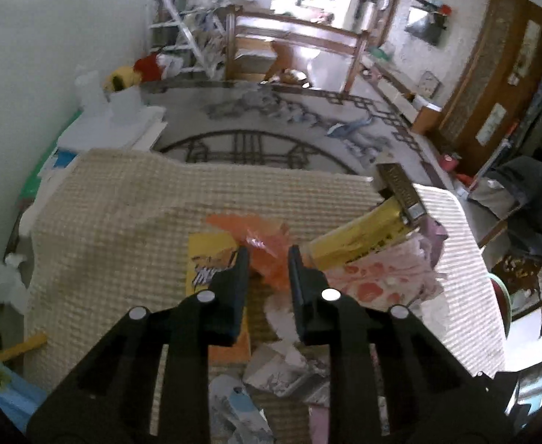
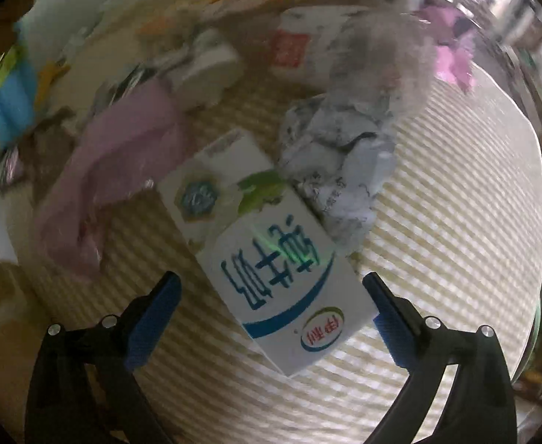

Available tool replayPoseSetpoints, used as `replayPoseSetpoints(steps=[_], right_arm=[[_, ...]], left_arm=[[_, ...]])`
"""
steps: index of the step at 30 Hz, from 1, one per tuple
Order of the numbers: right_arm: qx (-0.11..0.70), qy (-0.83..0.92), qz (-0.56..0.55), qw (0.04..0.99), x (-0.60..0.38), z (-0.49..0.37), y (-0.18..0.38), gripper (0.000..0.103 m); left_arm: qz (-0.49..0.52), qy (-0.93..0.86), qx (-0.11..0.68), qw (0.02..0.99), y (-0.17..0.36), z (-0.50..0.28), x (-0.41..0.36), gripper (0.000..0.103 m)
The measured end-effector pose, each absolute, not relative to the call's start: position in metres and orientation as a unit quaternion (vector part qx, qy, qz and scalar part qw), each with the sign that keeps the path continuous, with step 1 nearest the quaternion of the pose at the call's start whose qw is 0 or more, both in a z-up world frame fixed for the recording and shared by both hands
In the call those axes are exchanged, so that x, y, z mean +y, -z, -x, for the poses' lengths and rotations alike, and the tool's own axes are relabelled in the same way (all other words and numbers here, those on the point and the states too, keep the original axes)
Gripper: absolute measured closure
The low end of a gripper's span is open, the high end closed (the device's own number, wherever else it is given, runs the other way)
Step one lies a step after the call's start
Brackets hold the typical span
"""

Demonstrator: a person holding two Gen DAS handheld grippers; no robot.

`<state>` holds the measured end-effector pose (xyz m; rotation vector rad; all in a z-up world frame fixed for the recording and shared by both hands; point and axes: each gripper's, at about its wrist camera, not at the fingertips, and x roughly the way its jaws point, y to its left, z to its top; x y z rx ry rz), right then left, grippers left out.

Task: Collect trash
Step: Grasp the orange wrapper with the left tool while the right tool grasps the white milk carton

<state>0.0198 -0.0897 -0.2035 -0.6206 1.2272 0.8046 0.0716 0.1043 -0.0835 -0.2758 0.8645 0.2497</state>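
Left fingers (image 1: 238,259) pinch orange wrapper (image 1: 267,248) — right fingers (image 2: 167,296) wide, straddling milk carton (image 2: 271,259).

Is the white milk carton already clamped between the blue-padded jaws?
No. The milk carton lies on the woven mat between the wide-open jaws, neither pad pressing it.

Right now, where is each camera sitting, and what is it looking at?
Left wrist view: sits on the left gripper, looking along its black fingers across the checked mat into the room; the fingers pinch an orange wrapper.
Right wrist view: sits on the right gripper, looking steeply down at a milk carton between its open blue-padded fingers, beside crumpled paper.
Shared: the same mat and the orange wrapper.
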Motion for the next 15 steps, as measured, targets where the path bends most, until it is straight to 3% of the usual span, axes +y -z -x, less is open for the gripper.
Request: replayPoseSetpoints(steps=[1, 4, 6, 10, 14, 15], right_arm=[[0.547, -0.359, 0.279, 0.703, -0.091, -0.020, 0.204, 0.033], [0.555, -0.379, 0.233, 0.702, -0.103, -0.031, 0.196, 0.038], [0.546, -0.395, 0.214, 0.707, -0.111, -0.036, 0.187, 0.040], [0.537, -0.408, 0.165, 0.719, -0.135, -0.052, 0.163, 0.040], [0.523, -0.411, 0.120, 0.738, -0.162, -0.058, 0.135, 0.040], [0.515, -0.408, 0.110, 0.746, -0.171, -0.063, 0.126, 0.040]], left_arm=[[0.139, -0.134, 0.420, 0.887, 0.086, -0.066, 0.107, 0.078], [0.149, -0.164, 0.427, 0.877, 0.093, -0.057, 0.114, 0.057], [0.157, -0.177, 0.432, 0.871, 0.097, -0.054, 0.117, 0.053], [0.171, -0.170, 0.433, 0.869, 0.100, -0.063, 0.111, 0.031], [0.161, -0.160, 0.447, 0.865, 0.111, -0.094, 0.099, 0.032], [0.160, -0.165, 0.454, 0.861, 0.116, -0.102, 0.099, 0.040]])
